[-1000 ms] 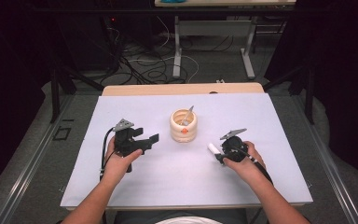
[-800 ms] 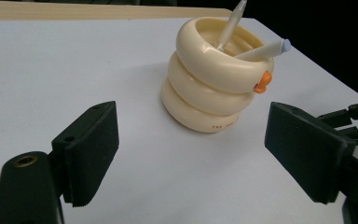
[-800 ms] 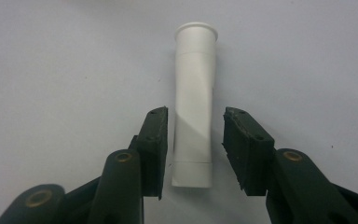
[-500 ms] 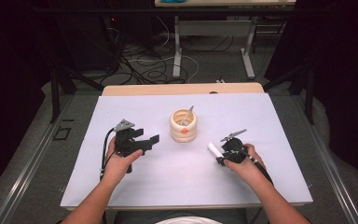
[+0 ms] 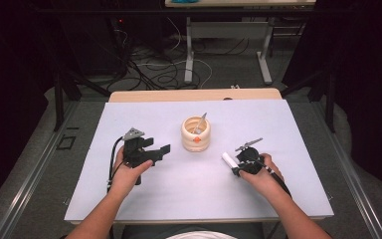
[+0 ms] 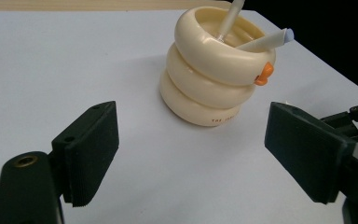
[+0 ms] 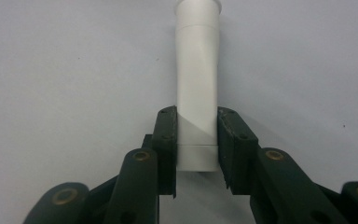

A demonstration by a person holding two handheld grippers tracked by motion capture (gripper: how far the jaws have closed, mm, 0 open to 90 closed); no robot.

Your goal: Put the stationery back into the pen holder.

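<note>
White tube [image 7: 196, 84] is sitting clamped between the right gripper's [image 7: 196, 149] jaws above the table [image 5: 179, 194]; the left gripper [image 6: 191, 154] is gaping wide, empty, facing a cream ringed holder [image 6: 214, 74].

The desk [image 5: 129, 199] wore a plain pale lavender-white sheet, with bare tan wood along its far edge. The ringed holder [image 5: 196, 135] was cream, with a small orange spot on its front and faint dark lettering low on its bottom ring. The tube [image 7: 196, 84] beside the holder was plain white. Both the left claw [image 6: 191, 154] and the right claw [image 7: 196, 154] were black with brass-coloured rivets.
</note>
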